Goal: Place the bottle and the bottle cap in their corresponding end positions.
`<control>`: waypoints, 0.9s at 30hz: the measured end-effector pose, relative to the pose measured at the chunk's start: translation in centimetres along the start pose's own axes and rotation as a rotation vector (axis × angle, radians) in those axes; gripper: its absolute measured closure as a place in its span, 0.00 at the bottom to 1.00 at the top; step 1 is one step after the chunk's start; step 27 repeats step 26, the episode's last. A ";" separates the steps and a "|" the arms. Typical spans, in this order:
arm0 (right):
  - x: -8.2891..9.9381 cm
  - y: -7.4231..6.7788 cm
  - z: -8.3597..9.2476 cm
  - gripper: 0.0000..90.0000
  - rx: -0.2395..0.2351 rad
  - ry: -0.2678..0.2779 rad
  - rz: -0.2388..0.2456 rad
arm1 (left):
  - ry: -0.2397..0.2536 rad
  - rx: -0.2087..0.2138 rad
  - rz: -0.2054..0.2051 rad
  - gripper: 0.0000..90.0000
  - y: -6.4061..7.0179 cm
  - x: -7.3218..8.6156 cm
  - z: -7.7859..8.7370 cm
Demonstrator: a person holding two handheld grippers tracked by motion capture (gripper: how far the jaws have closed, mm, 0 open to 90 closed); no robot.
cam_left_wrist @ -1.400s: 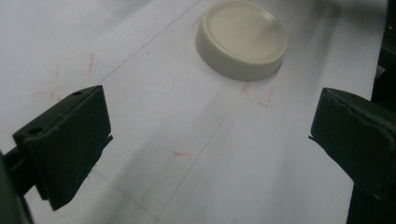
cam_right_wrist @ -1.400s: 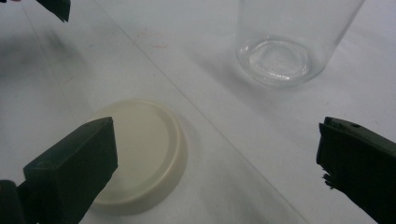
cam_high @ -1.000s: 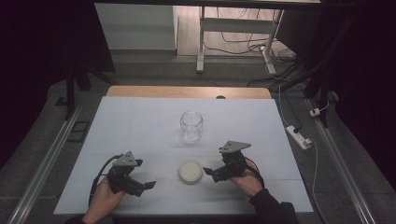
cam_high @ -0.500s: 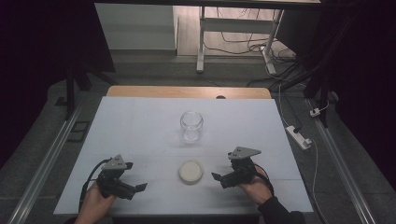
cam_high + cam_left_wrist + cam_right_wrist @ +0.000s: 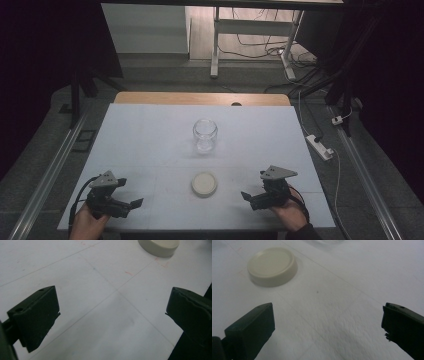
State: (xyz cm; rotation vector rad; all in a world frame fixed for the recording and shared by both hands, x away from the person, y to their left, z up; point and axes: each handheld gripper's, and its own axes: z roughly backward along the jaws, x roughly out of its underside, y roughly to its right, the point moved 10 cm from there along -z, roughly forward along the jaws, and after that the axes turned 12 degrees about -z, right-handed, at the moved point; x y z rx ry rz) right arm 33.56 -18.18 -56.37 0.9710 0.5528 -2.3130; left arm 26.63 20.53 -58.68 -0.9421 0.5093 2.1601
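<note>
Cream-coloured round plastic lid lies flat on the white tabletop, near the front edge and about in the middle between the two hands. In the right hand-held gripper view the lid lies ahead of the jaws at upper left, apart from them. In the left hand-held gripper view only a part of the lid is seen at the top edge, well apart from the jaws.

Behind the lid, farther from the person, a small clear glass jar stands upright without cover. The jar and the lid do not touch.

The right hand-held gripper is low over the tabletop to the right of the lid, pointing toward it, with its jaws wide apart and nothing between them. The left hand-held gripper is at the left of the lid, near the front edge, also with jaws spread wide and holding nothing. Each one is held by a hand coming from the bottom of the high view, and each carries a grey three-cornered plate on top.

Thin pencil lines and small red marks are drawn on the tabletop surface.
</note>
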 end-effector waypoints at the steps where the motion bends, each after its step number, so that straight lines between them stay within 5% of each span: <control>1: 0.2 0.2 0.3 0.00 0.007 -0.001 -0.008 | -0.001 -0.004 0.005 0.00 -0.1 0.2 0.2; 15: 3.5 2.6 4.2 0.00 0.094 -0.002 -0.124 | -0.013 -0.063 0.088 0.00 -0.9 3.0 2.5; 27: 4.5 2.6 4.9 0.00 0.117 -0.039 -0.128 | -0.048 -0.083 0.098 0.00 -0.9 3.9 3.1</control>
